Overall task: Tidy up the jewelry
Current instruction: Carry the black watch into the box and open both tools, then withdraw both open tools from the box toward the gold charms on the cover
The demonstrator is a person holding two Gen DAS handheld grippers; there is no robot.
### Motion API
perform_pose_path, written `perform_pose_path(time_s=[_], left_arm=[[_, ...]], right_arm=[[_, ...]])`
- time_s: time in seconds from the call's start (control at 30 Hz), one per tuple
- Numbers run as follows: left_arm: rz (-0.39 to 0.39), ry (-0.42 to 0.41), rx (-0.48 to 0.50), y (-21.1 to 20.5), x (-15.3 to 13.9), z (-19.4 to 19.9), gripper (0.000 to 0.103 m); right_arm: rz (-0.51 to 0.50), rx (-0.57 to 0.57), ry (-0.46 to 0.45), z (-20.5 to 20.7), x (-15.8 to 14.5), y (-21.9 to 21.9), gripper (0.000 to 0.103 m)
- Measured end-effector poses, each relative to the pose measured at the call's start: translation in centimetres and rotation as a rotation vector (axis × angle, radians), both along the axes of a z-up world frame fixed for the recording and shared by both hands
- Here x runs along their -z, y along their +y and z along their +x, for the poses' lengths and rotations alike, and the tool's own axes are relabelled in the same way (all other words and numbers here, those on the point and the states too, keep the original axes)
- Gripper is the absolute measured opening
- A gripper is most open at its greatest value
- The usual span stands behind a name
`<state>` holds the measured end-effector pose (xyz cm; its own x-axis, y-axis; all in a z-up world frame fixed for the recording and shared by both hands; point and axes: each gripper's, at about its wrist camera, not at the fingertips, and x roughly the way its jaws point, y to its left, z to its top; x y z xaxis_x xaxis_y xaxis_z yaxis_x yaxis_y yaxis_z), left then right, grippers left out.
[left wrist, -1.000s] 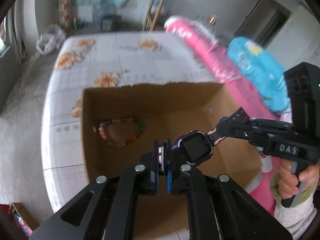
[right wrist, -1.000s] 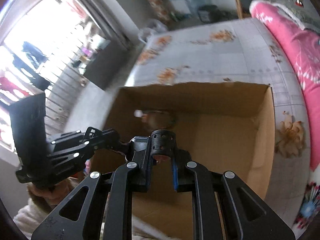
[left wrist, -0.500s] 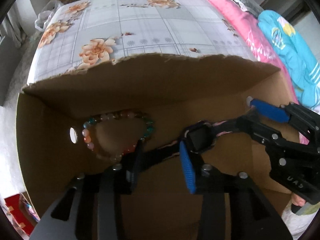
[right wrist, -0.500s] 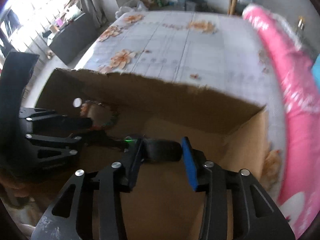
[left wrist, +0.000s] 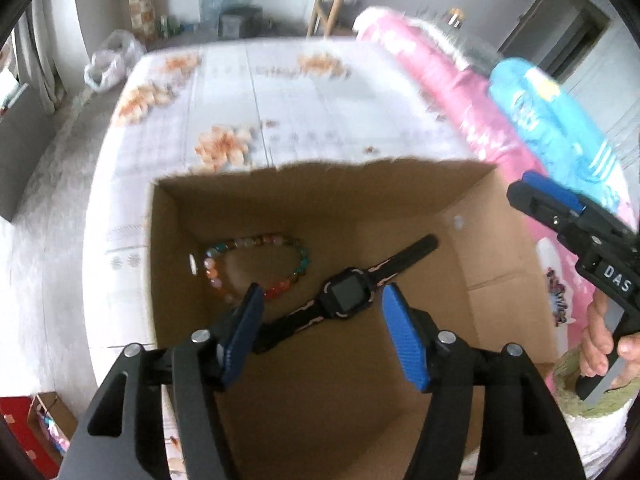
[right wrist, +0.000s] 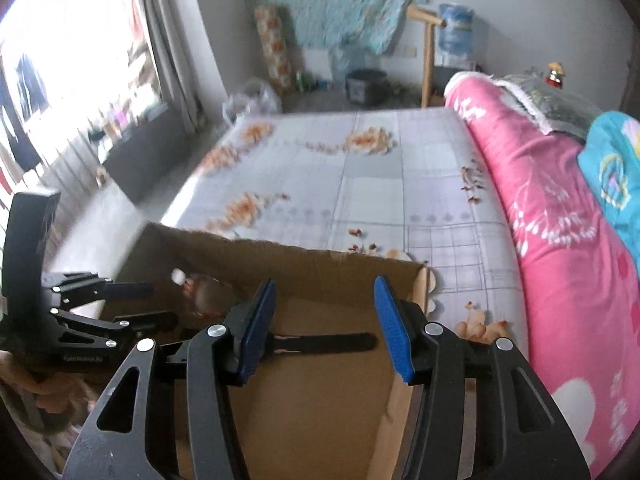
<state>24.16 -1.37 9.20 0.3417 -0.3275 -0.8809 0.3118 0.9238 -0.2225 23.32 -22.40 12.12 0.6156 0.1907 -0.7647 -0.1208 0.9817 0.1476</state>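
Observation:
A black watch (left wrist: 347, 294) with a pink-edged strap lies flat on the floor of an open cardboard box (left wrist: 328, 170). Beside it, to the left, lies a multicoloured bead bracelet (left wrist: 256, 266). My left gripper (left wrist: 322, 320) hangs above the watch. Its jaws are opening and nothing is pressed between the blue pads (left wrist: 404, 340). My right gripper (right wrist: 326, 320) is over the box's right end, its jaws also opening and empty, with the watch strap (right wrist: 332, 342) below them. The right gripper (left wrist: 538, 200) appears at the box's right wall, the left gripper (right wrist: 154, 306) at the left.
The box sits on a bed with a grey floral sheet (right wrist: 372, 184). A pink quilt (right wrist: 552, 232) and a blue pillow (left wrist: 552, 120) lie along the right. A hand (left wrist: 600, 344) holds the right gripper's handle. A plastic bag (left wrist: 112, 60) and a wooden stand (right wrist: 428, 52) are beyond the bed.
Both grippers held the watch by its strap ends over the box, lowered it in and opened. The watch now lies on the box floor and both grippers have drawn back.

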Motion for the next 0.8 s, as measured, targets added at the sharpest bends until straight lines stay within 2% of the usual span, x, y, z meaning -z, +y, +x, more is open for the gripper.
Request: perform_pose_path(time_s=[0.13, 0.23, 0.33, 0.43, 0.53, 0.7, 0.8], left_arm=[[-0.043, -0.177, -0.013, 2.0, -4.0, -4.2, 0.075], [-0.063, -0.259, -0.019, 3.2, -5.8, -7.0, 0.081], [-0.119, -0.298, -0.035, 4.9, -6.5, -10.0, 0.085], [-0.172, -0.288, -0.064, 6.6, -5.7, -12.9, 0.089], [-0.167, -0.285, -0.097, 7.7, -4.4, -15.0, 0.094], [-0.118, -0.327, -0.154, 9.1, -1.8, -18.5, 0.097], [-0.11, -0.337, -0.181, 9.6, -0.1, -19.7, 0.097]], right_arm=[[0.072, 0.036, -0.072, -3.9, -1.5, -0.2, 0.056], [0.126, 0.064, -0.125, -7.3, -2.2, 0.1, 0.065], [0.147, 0.069, -0.172, -10.5, -2.6, 0.8, 0.073], [0.127, 0.072, -0.203, -13.0, -2.6, 1.6, 0.082], [0.088, 0.076, -0.222, -15.3, -2.2, 2.5, 0.093], [-0.057, 0.086, -0.259, -18.0, -0.9, 4.2, 0.095], [-0.078, 0.081, -0.238, -19.1, 0.8, 5.1, 0.095]])
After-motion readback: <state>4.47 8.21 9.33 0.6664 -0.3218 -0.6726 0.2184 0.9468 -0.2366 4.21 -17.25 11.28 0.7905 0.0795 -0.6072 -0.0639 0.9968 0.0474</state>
